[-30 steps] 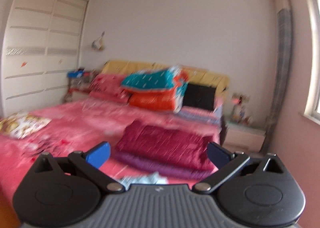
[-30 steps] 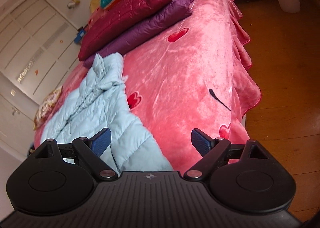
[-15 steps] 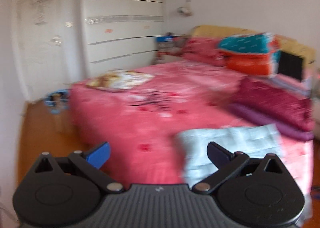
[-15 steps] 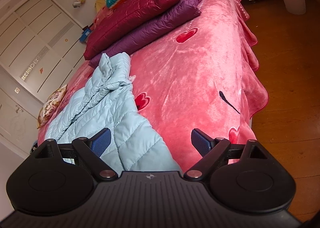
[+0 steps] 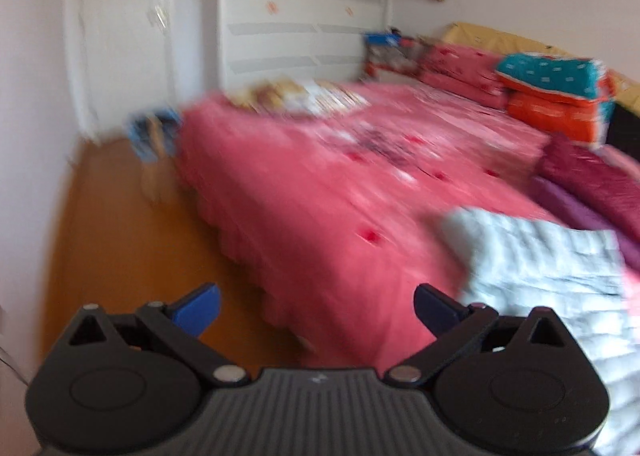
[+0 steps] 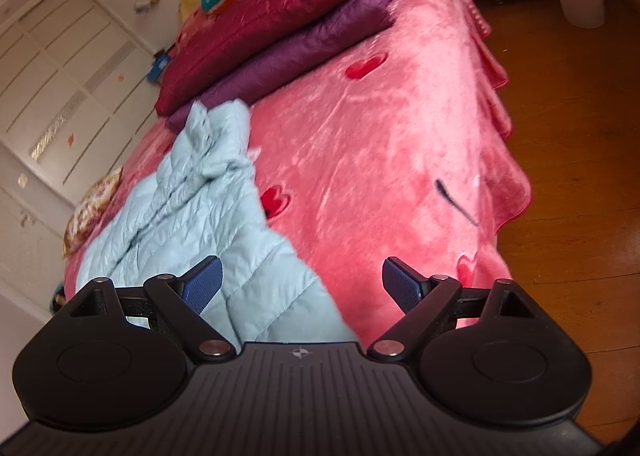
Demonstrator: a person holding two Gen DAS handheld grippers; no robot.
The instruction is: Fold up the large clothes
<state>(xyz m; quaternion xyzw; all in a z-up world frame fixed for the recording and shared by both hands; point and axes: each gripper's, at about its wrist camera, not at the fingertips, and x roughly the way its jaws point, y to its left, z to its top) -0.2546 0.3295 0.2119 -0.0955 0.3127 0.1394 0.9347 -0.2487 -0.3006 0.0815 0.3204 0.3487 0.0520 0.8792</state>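
Pale blue quilted down jacket (image 6: 200,211) on my bed

It lies crumpled and unfolded on the pink blanket, its far end just beside the stacked maroon and purple jackets.

Each hand-held tool looks the same build: the left tool (image 5: 316,310) and the right tool (image 6: 302,282) both have a matte black body with a ribbed, ridged centre panel carrying a small pale star-like emblem at its front edge. On either side sits a round black housing with a faint circular disc moulded into it, topped by a triangular cut-out bracket with a small silver screw at its tip. Black link bars angle inward from silver rivets to the fingers (image 6: 204,284), which are tipped with blue pads; on the right tool these pads show a fine dotted grip texture
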